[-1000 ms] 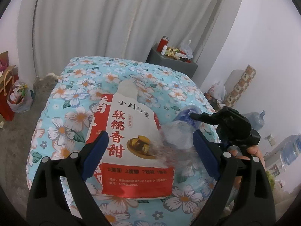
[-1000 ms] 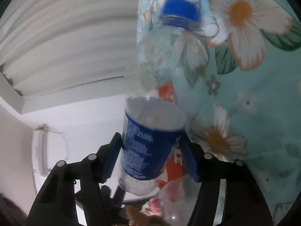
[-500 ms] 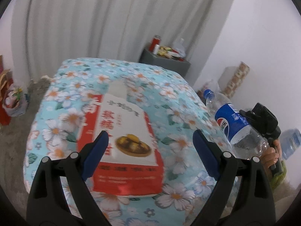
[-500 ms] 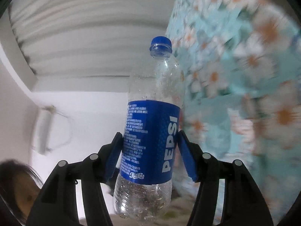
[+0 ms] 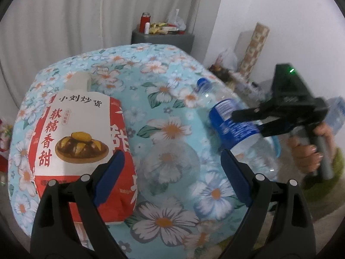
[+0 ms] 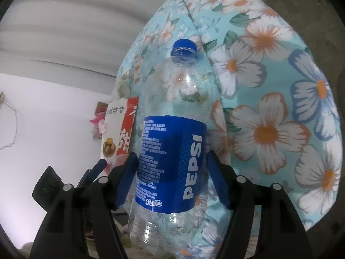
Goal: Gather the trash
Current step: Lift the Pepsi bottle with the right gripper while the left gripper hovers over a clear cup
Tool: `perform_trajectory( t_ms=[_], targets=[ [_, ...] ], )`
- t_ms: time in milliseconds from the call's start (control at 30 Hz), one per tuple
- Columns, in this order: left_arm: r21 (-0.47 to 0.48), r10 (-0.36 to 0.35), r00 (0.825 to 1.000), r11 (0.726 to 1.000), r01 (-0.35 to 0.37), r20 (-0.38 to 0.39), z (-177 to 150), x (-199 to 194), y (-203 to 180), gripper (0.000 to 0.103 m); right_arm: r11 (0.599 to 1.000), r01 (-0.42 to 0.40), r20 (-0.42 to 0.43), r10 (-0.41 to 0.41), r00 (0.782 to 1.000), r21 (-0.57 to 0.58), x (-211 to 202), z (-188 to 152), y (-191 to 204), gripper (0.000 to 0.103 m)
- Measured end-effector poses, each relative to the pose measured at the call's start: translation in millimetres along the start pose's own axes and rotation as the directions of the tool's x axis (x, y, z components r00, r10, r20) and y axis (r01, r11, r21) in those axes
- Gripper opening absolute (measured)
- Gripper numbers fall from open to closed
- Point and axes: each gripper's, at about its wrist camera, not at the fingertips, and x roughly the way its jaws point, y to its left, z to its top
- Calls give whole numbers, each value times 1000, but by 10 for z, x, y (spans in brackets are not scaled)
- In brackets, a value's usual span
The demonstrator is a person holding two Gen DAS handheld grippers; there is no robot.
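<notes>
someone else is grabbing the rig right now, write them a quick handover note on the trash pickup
Right gripper: shut on the empty Pepsi bottle, gripping its blue label, held off the bed's right edge.
Left gripper: open, holding nothing, over the floral bedspread.
Snack bag: flat on the bedspread, just beyond the left finger.
Done: bottle picked up.
Left: bin the bottle, then collect the bag. No bin is visible.

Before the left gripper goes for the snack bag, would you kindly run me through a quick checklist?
1. Right gripper shut on the bottle: ok.
2. Bottle cap on: ok.
3. Left gripper open and holding nothing: ok.
4. Snack bag lying flat on the floral cover, in view: ok.
5. Left gripper lined up on the bag: not ok, the bag lies mostly to its left.
6. Trash bin in sight: not ok.
</notes>
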Motion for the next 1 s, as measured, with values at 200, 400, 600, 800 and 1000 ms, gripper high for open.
perform_trajectory(
  t_ms=[200,400,600,800,1000],
  targets=[
    [51,79,996,996,-77,-42,-9,138,-53,72,1000,-1,-16,1,1000,-20,-167,-214,33,68],
    [43,99,991,994,-96,-86,-17,244,-60,68,1000,-14,-56,12,998,-24,-60,-342,66,69],
    [30,99,989,995,-97,-113,-14,307,-74,66,999,-34,-39,34,999,11,-4,-288,41,69],
    [16,94,988,996,-93,-120,-1,341,-89,63,997,-57,-17,58,998,50,94,-181,42,69],
    [35,112,987,993,-109,-115,0,340,-123,62,995,-69,-3,69,998,67,113,-132,35,69]
  ],
)
